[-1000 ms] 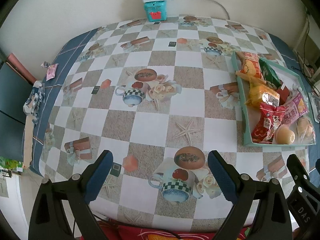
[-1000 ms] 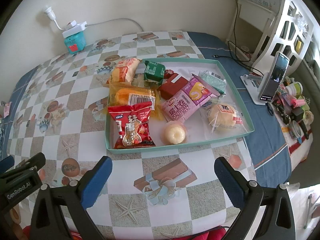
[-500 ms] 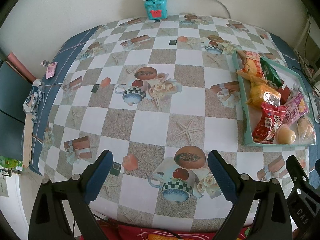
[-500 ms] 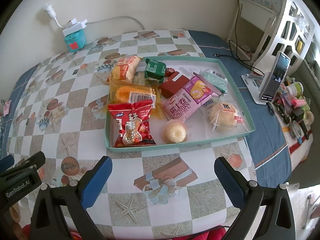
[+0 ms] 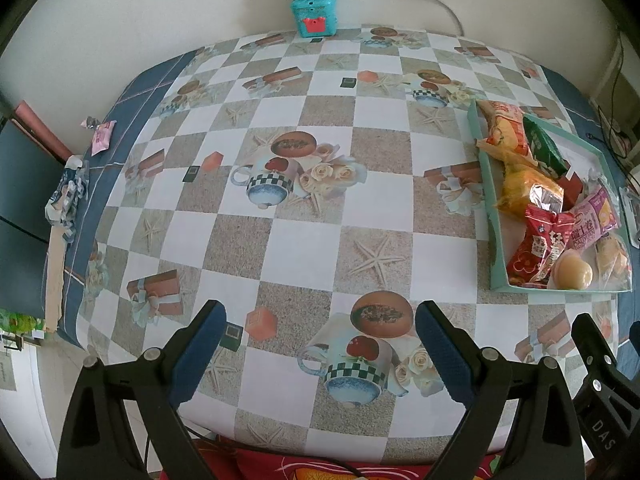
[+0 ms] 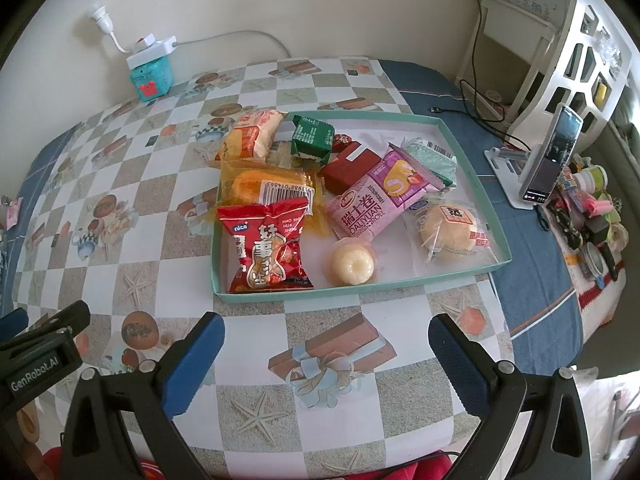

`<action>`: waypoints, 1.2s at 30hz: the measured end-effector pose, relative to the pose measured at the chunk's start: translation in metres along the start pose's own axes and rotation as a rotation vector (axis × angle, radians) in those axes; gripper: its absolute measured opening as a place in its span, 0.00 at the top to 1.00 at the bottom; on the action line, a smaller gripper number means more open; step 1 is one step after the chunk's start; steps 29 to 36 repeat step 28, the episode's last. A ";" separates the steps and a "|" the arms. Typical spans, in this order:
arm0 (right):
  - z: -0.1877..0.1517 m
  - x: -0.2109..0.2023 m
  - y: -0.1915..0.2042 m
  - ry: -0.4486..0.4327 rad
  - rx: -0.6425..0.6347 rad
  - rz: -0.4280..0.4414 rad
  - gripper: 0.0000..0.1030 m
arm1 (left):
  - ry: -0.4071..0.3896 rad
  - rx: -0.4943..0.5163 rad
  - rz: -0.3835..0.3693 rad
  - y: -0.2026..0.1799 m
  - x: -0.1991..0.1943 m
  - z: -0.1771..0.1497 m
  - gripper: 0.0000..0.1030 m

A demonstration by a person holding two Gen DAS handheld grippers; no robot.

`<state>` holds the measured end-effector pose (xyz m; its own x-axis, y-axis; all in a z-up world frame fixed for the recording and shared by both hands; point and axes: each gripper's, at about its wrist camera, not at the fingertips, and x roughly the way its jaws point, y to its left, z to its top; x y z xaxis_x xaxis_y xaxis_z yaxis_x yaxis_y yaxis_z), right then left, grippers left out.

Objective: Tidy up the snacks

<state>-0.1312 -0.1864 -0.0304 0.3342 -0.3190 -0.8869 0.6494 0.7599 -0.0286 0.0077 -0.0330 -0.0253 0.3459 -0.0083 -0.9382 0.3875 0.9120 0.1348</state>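
A teal tray (image 6: 476, 160) on the checked tablecloth holds several snacks: a red peanut bag (image 6: 266, 254), an orange cake pack (image 6: 268, 188), a pink Swiss roll pack (image 6: 380, 196), a round jelly (image 6: 352, 266), a wrapped bun (image 6: 450, 228) and a green pack (image 6: 312, 138). The tray also shows at the right of the left wrist view (image 5: 494, 240). My right gripper (image 6: 326, 356) is open and empty, just in front of the tray. My left gripper (image 5: 320, 344) is open and empty over bare tablecloth, left of the tray.
A teal box with a white power strip (image 5: 314, 16) stands at the table's far edge by the wall. A small pink wrapper (image 5: 102, 138) lies at the left edge. A phone on a stand (image 6: 548, 160) and desk clutter (image 6: 592, 220) are right of the tray.
Both grippers have shifted slightly; the tray looks a little nearer in the right wrist view. Nothing was grasped or released.
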 end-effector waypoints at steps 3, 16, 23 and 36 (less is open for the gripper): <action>0.001 0.000 0.000 0.000 0.000 0.000 0.00 | 0.002 -0.003 0.000 0.001 0.000 0.000 0.07; 0.001 0.000 0.000 0.000 0.000 0.000 0.00 | 0.016 -0.005 -0.011 -0.001 0.002 0.000 0.07; 0.000 0.000 0.000 0.000 0.000 0.000 0.00 | 0.009 -0.012 -0.024 0.000 0.000 0.000 0.07; 0.000 0.000 0.001 0.000 0.000 -0.001 0.00 | -0.014 -0.017 -0.031 0.001 -0.005 0.001 0.07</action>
